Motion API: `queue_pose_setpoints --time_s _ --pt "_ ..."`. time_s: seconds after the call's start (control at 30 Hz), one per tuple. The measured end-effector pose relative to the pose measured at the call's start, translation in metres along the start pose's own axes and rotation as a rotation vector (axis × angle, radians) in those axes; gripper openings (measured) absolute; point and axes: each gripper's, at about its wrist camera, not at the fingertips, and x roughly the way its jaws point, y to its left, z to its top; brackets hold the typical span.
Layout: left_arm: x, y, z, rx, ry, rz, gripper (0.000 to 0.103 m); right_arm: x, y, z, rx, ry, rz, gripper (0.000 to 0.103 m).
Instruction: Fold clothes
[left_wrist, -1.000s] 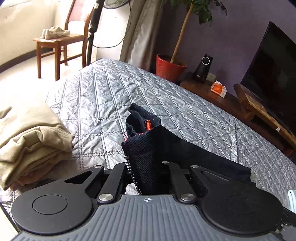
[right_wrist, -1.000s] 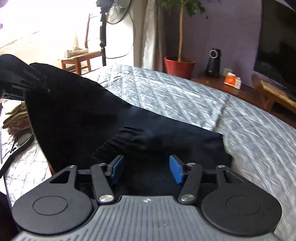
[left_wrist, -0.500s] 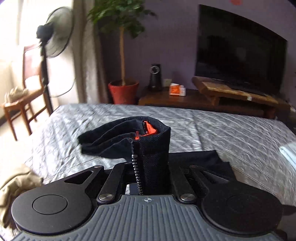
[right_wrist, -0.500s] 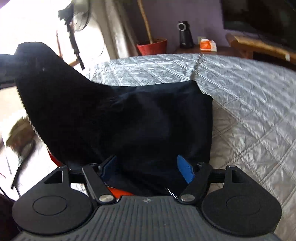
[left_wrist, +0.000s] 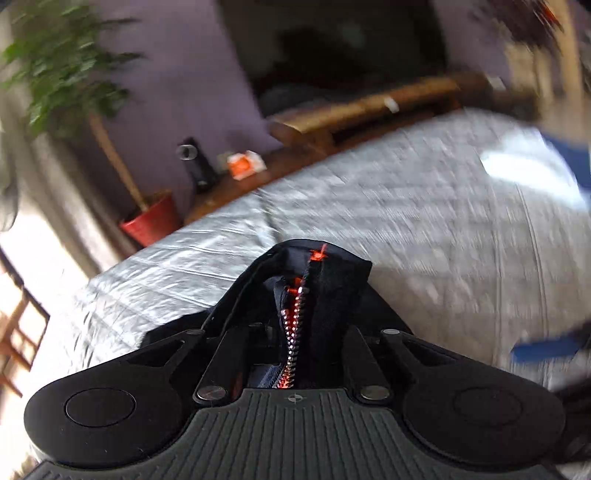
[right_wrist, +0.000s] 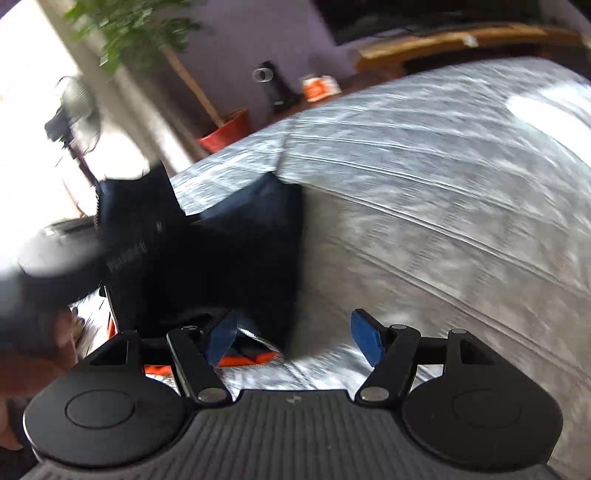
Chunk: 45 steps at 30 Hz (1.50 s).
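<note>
A black zip jacket (left_wrist: 332, 273) with orange lining lies partly on the grey quilted bed (left_wrist: 424, 221). My left gripper (left_wrist: 299, 332) pinches its zipper edge, which stands up between the jaws; they are just starting to open. In the right wrist view the jacket (right_wrist: 229, 266) hangs dark at the left, lifted by the left gripper (right_wrist: 55, 258). My right gripper (right_wrist: 293, 336) is open, its blue pads (right_wrist: 365, 339) wide apart over the bed (right_wrist: 443, 184). The jacket's corner touches only its left pad. Both views are blurred.
Past the bed's far edge are a plant in a red pot (left_wrist: 151, 221), a black speaker (left_wrist: 195, 166), an orange box (left_wrist: 245, 166) and a wooden TV bench (left_wrist: 369, 107). A standing fan (right_wrist: 77, 107) is at the left. A person's hand (right_wrist: 37, 350) shows at the lower left.
Both views have rolled and swung sideways. The left gripper has carried the zipper edge across the bed. The right gripper has slid off the jacket towards its right edge, jaws a little wider.
</note>
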Motion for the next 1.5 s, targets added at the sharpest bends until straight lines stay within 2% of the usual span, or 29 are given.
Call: queue_pose_setpoints --time_s 0.17,0.37,0.4,0.47,0.57,0.7,0.8,0.83,0.9,0.93,1.03,1.07,1.13,1.23,1.3,1.37,1.5 --pt "0.03 -0.045 -0.022 0.233 0.071 -0.003 0.016 -0.008 -0.014 0.007 0.011 -0.018 -0.042 0.065" --pt "0.029 -0.059 -0.032 0.336 0.022 0.014 0.017 -0.015 -0.018 0.009 -0.012 -0.022 -0.069 0.065" --pt "0.025 -0.057 -0.031 0.325 0.005 -0.003 0.019 -0.015 -0.018 0.009 -0.007 -0.018 -0.07 0.065" --pt "0.017 -0.051 -0.032 0.278 -0.019 -0.05 0.031 -0.019 -0.018 0.01 -0.02 -0.027 -0.079 0.065" --pt "0.009 -0.038 -0.035 0.177 -0.03 -0.118 0.034 -0.03 -0.018 0.017 -0.064 -0.051 -0.109 0.065" --pt "-0.004 -0.013 -0.037 0.011 -0.077 -0.217 0.039 -0.044 -0.021 0.041 -0.12 -0.127 -0.149 0.065" --pt "-0.008 -0.004 -0.035 -0.052 -0.083 -0.278 0.053 -0.047 -0.012 0.057 -0.212 -0.177 -0.179 0.066" --pt "-0.006 -0.006 -0.034 -0.04 -0.067 -0.285 0.06 -0.045 -0.008 0.061 -0.234 -0.184 -0.184 0.066" --pt "0.0 -0.013 -0.036 -0.001 -0.044 -0.299 0.061 -0.04 0.0 0.066 -0.263 -0.19 -0.184 0.066" --pt "0.0 -0.013 -0.037 -0.016 -0.049 -0.321 0.059 -0.037 0.004 0.068 -0.275 -0.194 -0.182 0.066" --pt "-0.014 0.018 -0.039 -0.219 -0.113 -0.476 0.06 -0.033 0.019 0.072 -0.336 -0.214 -0.165 0.066" --pt "-0.02 0.032 -0.039 -0.271 -0.144 -0.49 0.06 -0.032 0.025 0.074 -0.377 -0.222 -0.164 0.066" --pt "-0.026 0.062 -0.041 -0.369 -0.186 -0.453 0.062 -0.031 0.039 0.075 -0.464 -0.238 -0.163 0.066" --pt "-0.024 0.12 -0.052 -0.577 -0.196 -0.375 0.065 -0.031 0.058 0.075 -0.624 -0.271 -0.169 0.066" --pt "-0.02 0.159 -0.065 -0.731 -0.194 -0.304 0.065 -0.03 0.069 0.07 -0.691 -0.286 -0.154 0.059" --pt "-0.019 0.186 -0.076 -0.818 -0.193 -0.191 0.067 -0.023 0.083 0.06 -0.738 -0.252 -0.12 0.056" --pt "-0.014 0.21 -0.092 -0.897 -0.155 0.082 0.069 0.003 0.127 0.015 -0.939 -0.146 -0.044 0.055"
